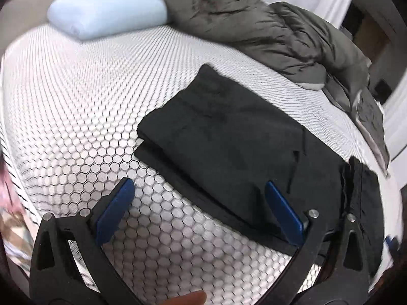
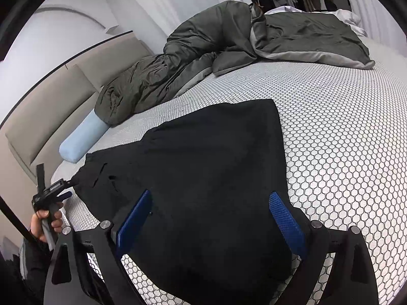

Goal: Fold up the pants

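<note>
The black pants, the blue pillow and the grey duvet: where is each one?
Black pants (image 2: 216, 167), right wrist view, middle of the folded cloth.
Blue pillow (image 1: 106, 12), left wrist view, its top face.
Grey duvet (image 2: 203, 40), right wrist view, the bunched middle.

Black-framed tool (image 2: 209, 216) with blue textured pads (image 2: 286, 218), silver pivot screws (image 2: 316, 224), dark sleeve (image 2: 33, 264).

One pair of black pants (image 2: 203, 172) lies on one mattress (image 2: 343, 139). There is one light blue pillow (image 1: 106, 10) and one grey duvet (image 2: 203, 50). Two grippers show, the left gripper (image 1: 198, 190) and the right gripper (image 2: 211, 203).
</note>
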`<move>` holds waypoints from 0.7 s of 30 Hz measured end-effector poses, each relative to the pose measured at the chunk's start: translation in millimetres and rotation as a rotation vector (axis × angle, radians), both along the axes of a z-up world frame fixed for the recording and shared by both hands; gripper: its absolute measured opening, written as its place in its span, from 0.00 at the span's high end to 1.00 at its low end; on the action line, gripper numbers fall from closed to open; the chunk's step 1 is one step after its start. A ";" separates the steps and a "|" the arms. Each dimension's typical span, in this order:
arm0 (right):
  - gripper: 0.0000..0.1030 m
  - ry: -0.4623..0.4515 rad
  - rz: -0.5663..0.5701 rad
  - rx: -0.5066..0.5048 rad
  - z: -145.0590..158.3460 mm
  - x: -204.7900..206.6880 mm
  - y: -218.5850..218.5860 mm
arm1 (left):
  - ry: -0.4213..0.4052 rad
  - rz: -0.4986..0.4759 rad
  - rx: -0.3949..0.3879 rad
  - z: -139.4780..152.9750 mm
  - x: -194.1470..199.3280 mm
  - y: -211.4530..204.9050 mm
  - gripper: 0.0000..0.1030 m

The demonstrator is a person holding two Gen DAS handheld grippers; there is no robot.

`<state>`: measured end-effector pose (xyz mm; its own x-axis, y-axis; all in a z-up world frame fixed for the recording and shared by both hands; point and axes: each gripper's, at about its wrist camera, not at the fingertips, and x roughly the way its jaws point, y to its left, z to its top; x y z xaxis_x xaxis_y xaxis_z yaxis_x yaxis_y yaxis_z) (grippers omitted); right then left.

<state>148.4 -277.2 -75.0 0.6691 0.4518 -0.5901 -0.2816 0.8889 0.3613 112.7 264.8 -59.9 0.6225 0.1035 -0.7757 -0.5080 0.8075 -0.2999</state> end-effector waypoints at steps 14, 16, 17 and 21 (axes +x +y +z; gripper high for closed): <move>0.08 -0.015 0.034 -0.033 -4.5 3.1 2.0 | -0.151 -0.040 0.016 38.6 58.8 7.0 0.82; 0.08 -0.014 0.044 -0.015 -2.7 4.0 5.5 | -0.184 -0.062 0.032 58.6 59.6 -5.3 0.82; 0.08 -0.016 0.061 -0.005 -1.0 3.6 10.5 | -0.201 -0.075 0.041 67.8 60.2 -11.0 0.82; 0.08 -0.061 0.150 -0.040 8.3 -3.6 35.2 | -0.264 -0.152 0.109 111.2 51.5 -47.0 0.83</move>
